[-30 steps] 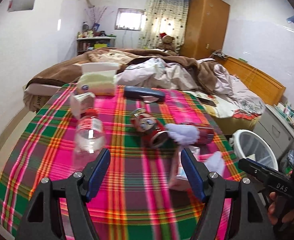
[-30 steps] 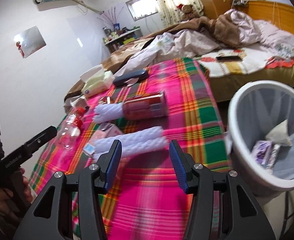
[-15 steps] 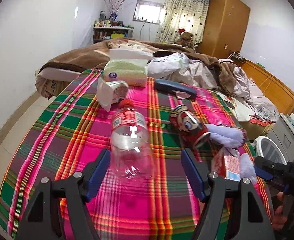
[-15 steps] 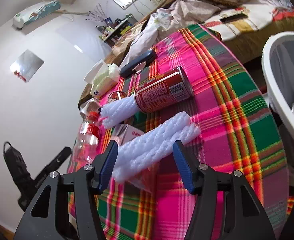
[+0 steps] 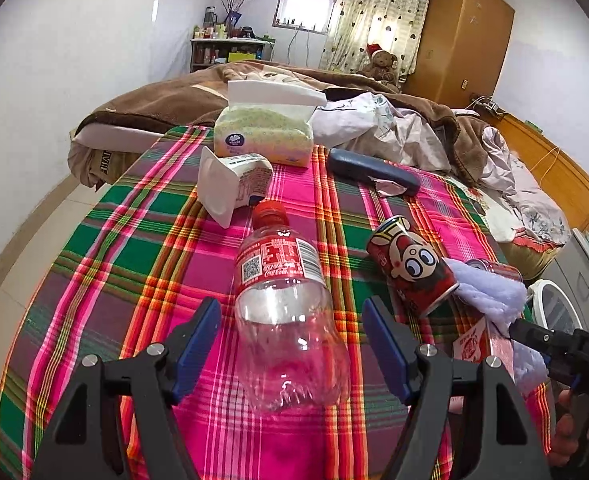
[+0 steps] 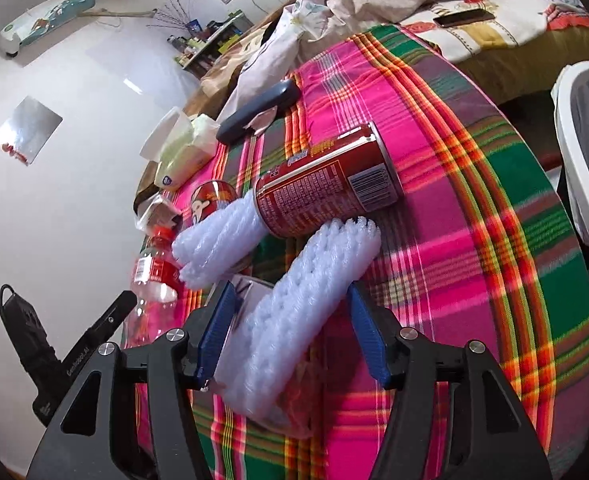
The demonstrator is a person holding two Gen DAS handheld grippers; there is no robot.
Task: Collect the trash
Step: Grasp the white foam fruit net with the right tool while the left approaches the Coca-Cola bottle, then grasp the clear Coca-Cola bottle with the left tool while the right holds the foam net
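1. Surface: round, under a pink-green plaid cloth; its left half is bare, litter bunches toward the right edge.
2. Left claw: released, blue pads either side of a clear plastic bottle with gaps both sides. Bottle lies on its side, red cap pointing to the far edge.
3. Right claw: spread wide, straddling a white foam net sleeve; pads not pressing. Sleeve is ribbed and soft, lying diagonally near the near edge.
4. Red can lies on its side just beyond that sleeve, a second foam sleeve at its open end.
5. Cartoon can lies tipped, right of the bottle.
6. Far edge: tissue pack, white carton, dark case.
7. White bin stands off the right edge.
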